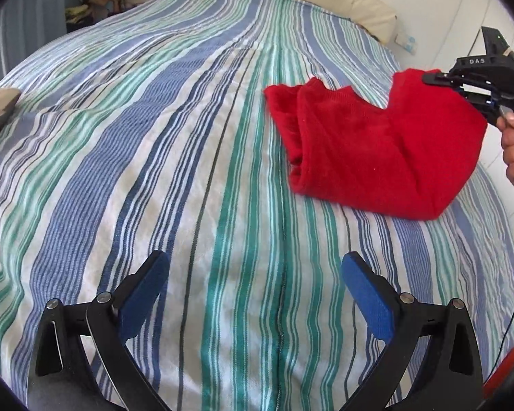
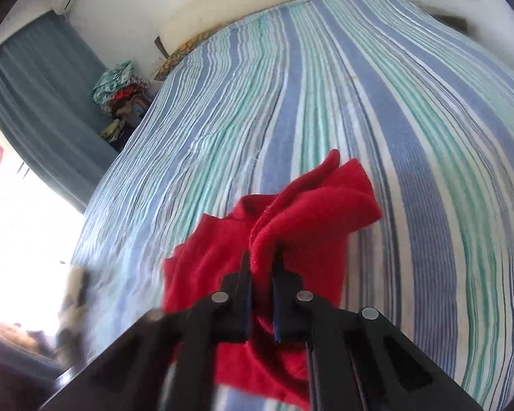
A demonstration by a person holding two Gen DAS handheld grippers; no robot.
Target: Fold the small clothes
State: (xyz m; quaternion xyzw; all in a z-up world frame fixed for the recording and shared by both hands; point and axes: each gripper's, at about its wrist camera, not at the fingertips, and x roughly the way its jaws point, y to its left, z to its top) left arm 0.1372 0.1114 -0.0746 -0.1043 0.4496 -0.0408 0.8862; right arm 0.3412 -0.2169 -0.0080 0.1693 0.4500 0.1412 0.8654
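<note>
Right gripper [image 2: 261,257]: jaws drawn nearly together, pinching a bunched edge of the red garment [image 1: 377,150]. Grip appears secure; cloth fills the narrow gap between the pads.

Left gripper [image 1: 255,267]: jaws spread wide, holding nothing, poised above bare bedspread, on the near side of the garment and well apart from it.

The garment lies on the striped bedspread [image 1: 154,137]. In the left wrist view its gripped edge is lifted clear of the bedspread, while the opposite end rests flat, partly doubled over, with loose layered edges pointing away from the right gripper. The right wrist view is motion-blurred; finer detail of the lifted folds cannot be determined.

Beyond the garment: a pile of assorted clothes [image 2: 120,96] past the bed's far corner, beside a grey-blue curtain [image 2: 34,96].

Assessment: a fold appears to be under way, single-handed. To execute well, the lifted edge should be carried across low and level so the resting end does not drag. The idle left gripper would best pin or take up the garment's free corner, keeping edges aligned. Risk: one-point lifting lets the cloth twist and bunch.
</note>
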